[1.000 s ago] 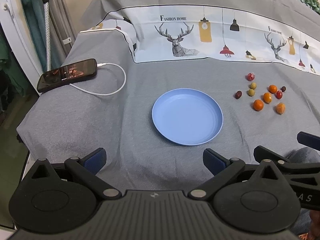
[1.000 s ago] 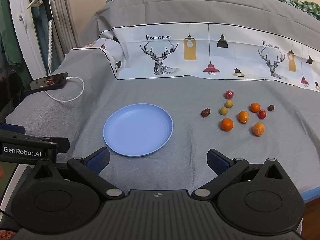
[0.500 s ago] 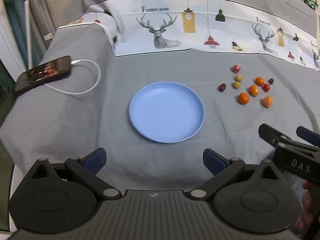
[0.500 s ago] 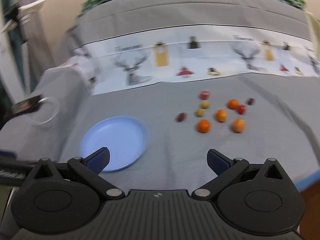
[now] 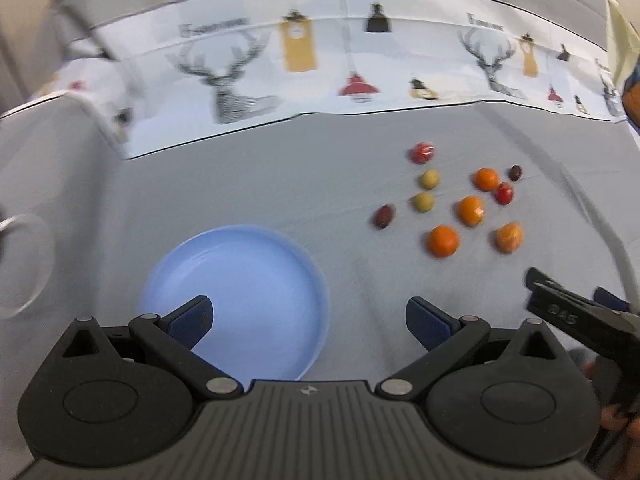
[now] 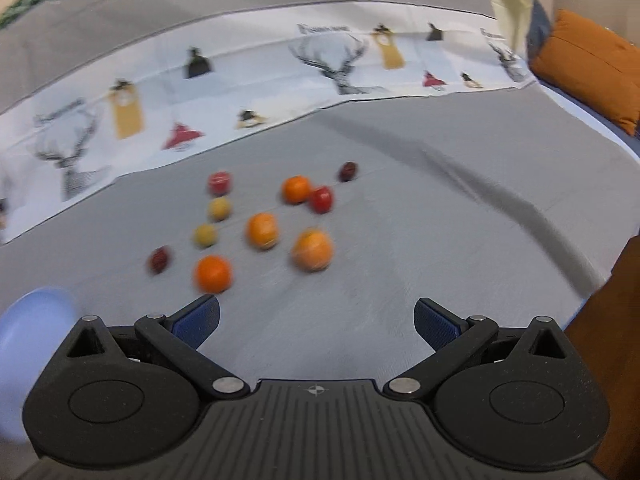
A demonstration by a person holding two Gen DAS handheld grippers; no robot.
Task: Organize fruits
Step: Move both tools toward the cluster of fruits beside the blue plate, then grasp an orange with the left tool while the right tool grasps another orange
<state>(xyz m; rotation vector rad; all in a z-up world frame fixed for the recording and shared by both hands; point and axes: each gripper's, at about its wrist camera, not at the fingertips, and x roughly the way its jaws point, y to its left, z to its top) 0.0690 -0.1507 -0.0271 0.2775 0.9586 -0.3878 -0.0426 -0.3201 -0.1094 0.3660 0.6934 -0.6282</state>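
Note:
A light blue plate (image 5: 240, 280) lies on the grey bedsheet; its edge shows at the far left of the right wrist view (image 6: 36, 312). Several small fruits lie to its right: oranges (image 5: 443, 241) (image 6: 213, 273), yellow-green ones (image 5: 423, 202), red ones (image 5: 422, 152) and dark ones (image 5: 384, 216). My left gripper (image 5: 308, 316) is open and empty over the plate's near right part. My right gripper (image 6: 316, 322) is open and empty just short of the fruits, nearest an orange (image 6: 313, 250); it also shows at the right of the left wrist view (image 5: 576, 316).
A white printed band with deer and lamps (image 5: 320, 60) crosses the bed behind the fruits. An orange cushion (image 6: 588, 68) lies at the far right. A white cable loop (image 5: 24, 264) lies at the left. The bed's edge (image 6: 600, 280) drops off at the right.
Both grippers have moved forward and to the right, towards the fruits. The plate has slid left in both views and the phone has left the view. Both stay open.

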